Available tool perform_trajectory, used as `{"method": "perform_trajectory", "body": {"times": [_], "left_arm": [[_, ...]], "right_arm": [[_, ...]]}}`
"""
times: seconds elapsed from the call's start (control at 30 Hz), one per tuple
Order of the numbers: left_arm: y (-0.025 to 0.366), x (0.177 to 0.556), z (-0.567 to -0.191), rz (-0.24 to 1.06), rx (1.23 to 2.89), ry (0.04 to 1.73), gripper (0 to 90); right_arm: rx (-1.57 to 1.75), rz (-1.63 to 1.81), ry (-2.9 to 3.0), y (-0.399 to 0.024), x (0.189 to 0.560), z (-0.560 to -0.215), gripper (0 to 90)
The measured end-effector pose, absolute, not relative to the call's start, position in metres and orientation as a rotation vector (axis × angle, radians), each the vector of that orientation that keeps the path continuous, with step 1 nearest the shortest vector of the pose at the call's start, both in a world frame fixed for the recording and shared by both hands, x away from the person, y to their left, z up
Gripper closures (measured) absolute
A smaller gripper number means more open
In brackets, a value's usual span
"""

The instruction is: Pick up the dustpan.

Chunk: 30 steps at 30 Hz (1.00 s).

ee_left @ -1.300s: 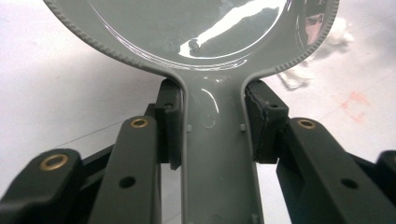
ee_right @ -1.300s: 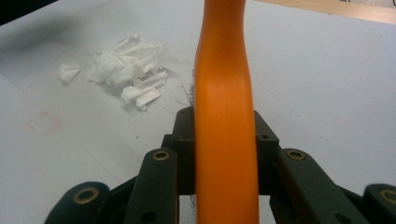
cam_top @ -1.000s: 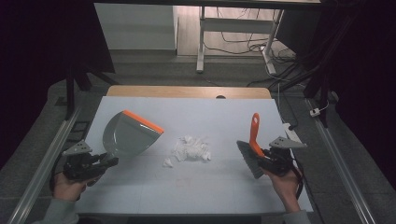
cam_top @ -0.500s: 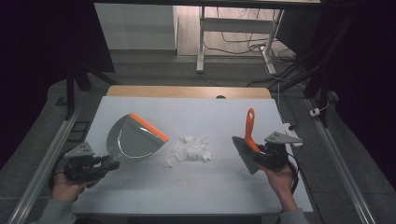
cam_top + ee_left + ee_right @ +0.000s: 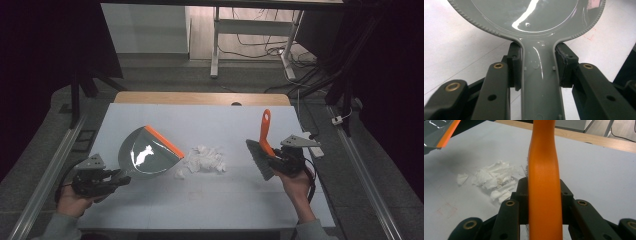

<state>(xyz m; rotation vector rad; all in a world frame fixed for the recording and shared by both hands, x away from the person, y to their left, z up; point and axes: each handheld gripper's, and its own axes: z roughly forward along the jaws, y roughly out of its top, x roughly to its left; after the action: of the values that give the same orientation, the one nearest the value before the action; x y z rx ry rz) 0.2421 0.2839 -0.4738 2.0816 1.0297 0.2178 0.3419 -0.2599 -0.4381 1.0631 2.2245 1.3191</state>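
On white table: left gripper clamped on dustpan handle, jaws pressed against both handle sides; pan tilted, orange lip toward paper scraps, just beside them. Right gripper closed on brush by orange handle, bristles off to the side of the scraps, apart from pile. Risks, judged: light scraps scattering past pan under a fast stroke; lip lifted off surface, letting bits slide beneath; brush twisting in grip under sideways load. Slow, low stroke advised.
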Motion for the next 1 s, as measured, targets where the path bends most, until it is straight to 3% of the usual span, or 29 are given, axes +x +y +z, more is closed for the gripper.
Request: {"method": "perform_trajectory", "body": {"times": [1.0], "left_arm": [[0.279,0.241,-0.484,0.096,2.173,0.968,61.7]], "right_arm": [[1.015,1.342,2.229,-0.224,0.372,-0.432,70.5]]}}
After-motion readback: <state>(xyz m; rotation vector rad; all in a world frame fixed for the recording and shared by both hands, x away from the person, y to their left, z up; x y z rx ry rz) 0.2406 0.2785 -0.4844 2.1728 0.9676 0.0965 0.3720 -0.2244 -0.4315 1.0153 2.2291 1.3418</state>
